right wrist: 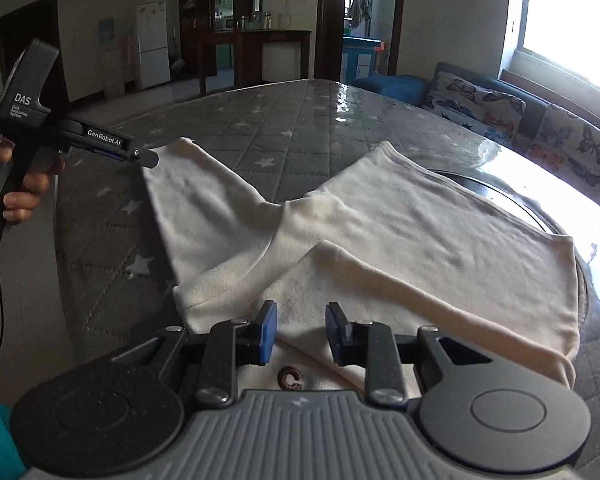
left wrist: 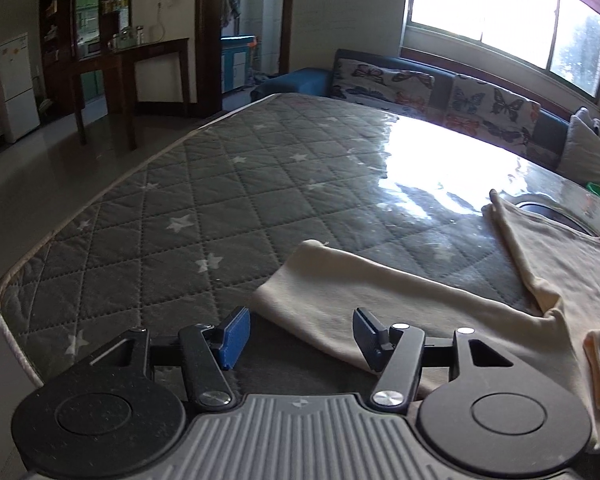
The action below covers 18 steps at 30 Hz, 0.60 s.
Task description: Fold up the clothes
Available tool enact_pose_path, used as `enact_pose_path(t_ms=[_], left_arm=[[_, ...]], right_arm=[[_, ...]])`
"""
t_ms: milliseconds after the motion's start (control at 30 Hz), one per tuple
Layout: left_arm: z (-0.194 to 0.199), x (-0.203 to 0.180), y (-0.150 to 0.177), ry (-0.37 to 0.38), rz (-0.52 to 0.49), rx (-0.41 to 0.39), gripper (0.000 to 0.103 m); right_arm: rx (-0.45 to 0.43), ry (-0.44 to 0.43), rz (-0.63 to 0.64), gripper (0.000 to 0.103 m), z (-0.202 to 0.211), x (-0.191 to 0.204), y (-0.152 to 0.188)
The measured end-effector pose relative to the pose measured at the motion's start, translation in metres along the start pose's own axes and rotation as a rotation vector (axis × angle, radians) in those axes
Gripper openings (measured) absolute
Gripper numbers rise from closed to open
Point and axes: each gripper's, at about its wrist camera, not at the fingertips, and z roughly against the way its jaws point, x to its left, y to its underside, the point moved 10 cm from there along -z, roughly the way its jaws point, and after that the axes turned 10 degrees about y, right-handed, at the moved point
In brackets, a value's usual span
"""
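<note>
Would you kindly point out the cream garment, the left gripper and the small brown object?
cream garment [right wrist: 400, 216]: right wrist view, main body panel.
left gripper [left wrist: 300, 334]: left wrist view, midway between fingertips.
small brown object [right wrist: 289, 378]: right wrist view, curled middle.

Garment [right wrist: 380, 240] on table [left wrist: 220, 200] (sofa [left wrist: 440, 88] behind it)

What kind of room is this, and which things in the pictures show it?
Most likely the living and dining area of a home. A sofa with butterfly covers stands under the window, a white fridge and a dark wooden cabinet stand behind, and a cream garment lies on the quilted tabletop.
</note>
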Motion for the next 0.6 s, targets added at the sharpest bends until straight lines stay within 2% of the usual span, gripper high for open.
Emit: enact_pose_path(t_ms=[233, 333, 400, 500, 600], left_arm=[[-0.013, 0.013, -0.003, -0.021, 0.048, 0.008, 0.056], [-0.014, 0.014, -0.003, -0.024, 0.046, -0.005, 0.042], [-0.014, 0.015, -0.003, -0.013, 0.052, -0.011, 0.024], [-0.010, 0.014, -0.005, 0.014, 0.074, -0.032, 0.013], [0.001, 0.005, -0.012, 0.057, 0.073, -0.072, 0.011]], right_arm=[[-0.027, 0.013, -0.037, 0.027, 0.007, -0.008, -0.007], [-0.030, 0.014, -0.052, 0.027, 0.009, -0.010, -0.006], [-0.033, 0.018, -0.059, 0.027, 0.011, -0.012, -0.005], [-0.039, 0.029, -0.074, 0.028, 0.014, -0.015, -0.004], [-0.046, 0.043, -0.103, 0.029, 0.018, -0.024, -0.003]])
